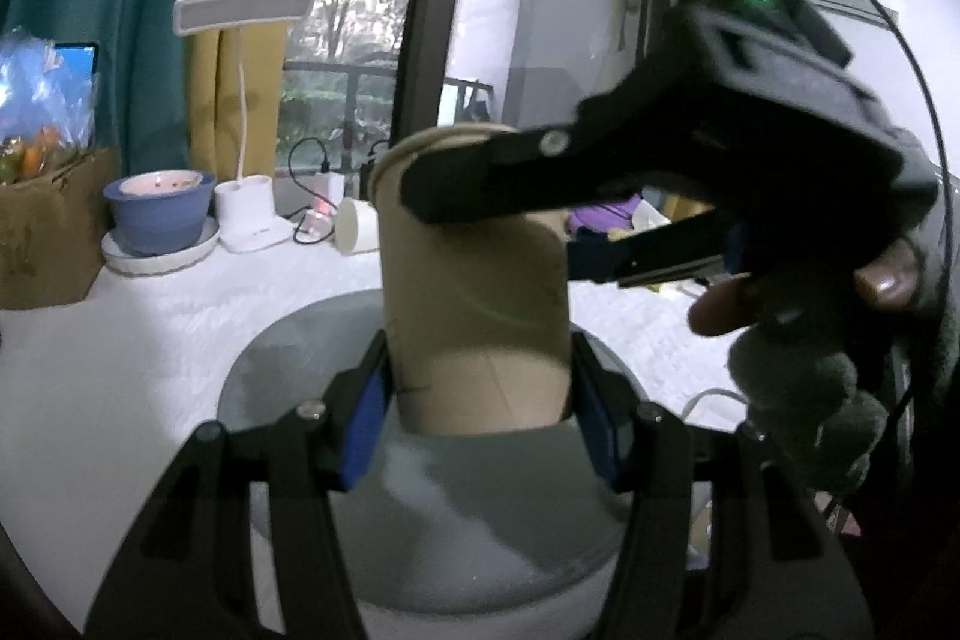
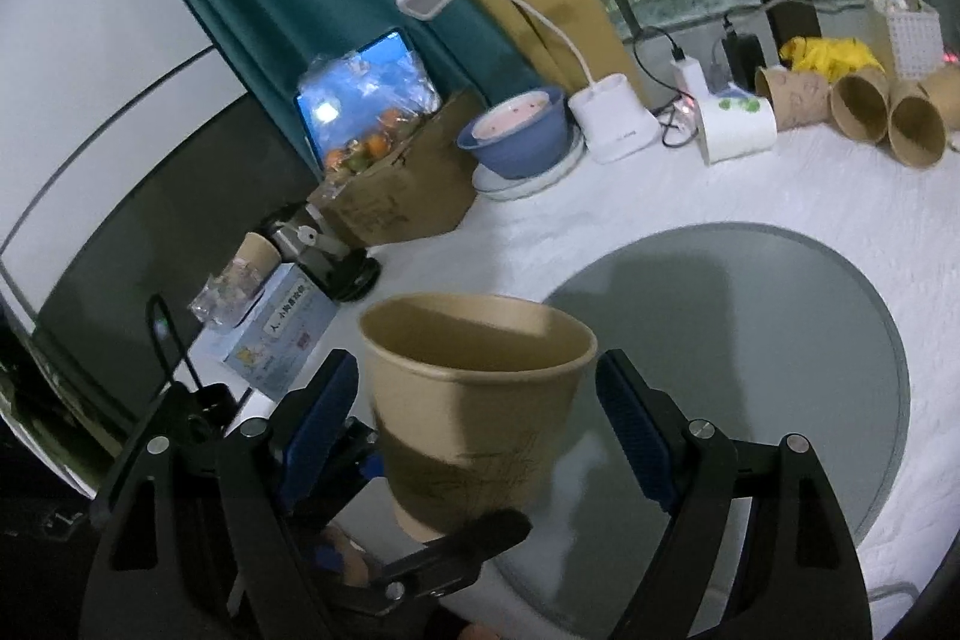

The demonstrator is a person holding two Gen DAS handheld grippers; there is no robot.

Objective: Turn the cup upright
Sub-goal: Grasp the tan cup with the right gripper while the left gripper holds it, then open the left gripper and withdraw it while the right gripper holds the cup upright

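A brown paper cup (image 1: 474,292) stands upright with its mouth up, held just above the round grey plate (image 1: 288,358). My left gripper (image 1: 480,424) is shut on the cup's lower part, blue pads against both sides. In the right wrist view the same cup (image 2: 474,412) sits between the fingers of my right gripper (image 2: 480,418), with gaps on both sides, so it is open. The right gripper also shows in the left wrist view (image 1: 504,226) around the cup's upper part. The left gripper's finger (image 2: 444,556) shows under the cup.
White cloth covers the table. At the back stand a blue bowl (image 2: 516,130) on a saucer, a white desk lamp (image 2: 612,118), a cardboard box (image 2: 390,202), a white cup on its side (image 2: 735,127) and several brown cups lying down (image 2: 858,106). A small box (image 2: 282,340) lies at the left.
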